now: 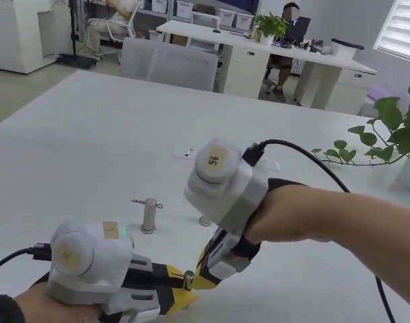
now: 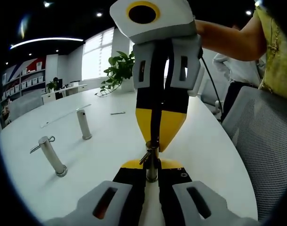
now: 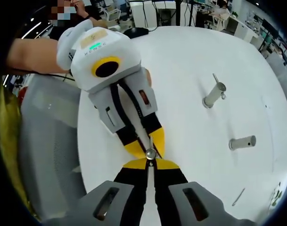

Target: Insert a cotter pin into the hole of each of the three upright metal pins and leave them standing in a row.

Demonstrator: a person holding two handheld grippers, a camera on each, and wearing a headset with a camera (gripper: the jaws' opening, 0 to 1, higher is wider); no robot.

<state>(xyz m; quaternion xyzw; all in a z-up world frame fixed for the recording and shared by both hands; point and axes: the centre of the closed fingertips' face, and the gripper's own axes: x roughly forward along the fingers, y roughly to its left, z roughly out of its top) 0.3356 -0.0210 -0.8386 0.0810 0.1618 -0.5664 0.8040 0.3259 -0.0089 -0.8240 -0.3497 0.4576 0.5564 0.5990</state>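
Note:
My left gripper is shut on an upright metal pin near the table's front edge. From above, my right gripper meets the pin's top, shut on a thin cotter pin at the hole. In the right gripper view the pin top sits right at the tips of my right gripper, with the left gripper opposite. A second metal pin stands upright with a cotter pin through its head. The third pin stands bare.
A loose cotter pin lies on the white table beyond the pins. A potted plant trails over the right edge. Chairs, desks and seated people are in the background.

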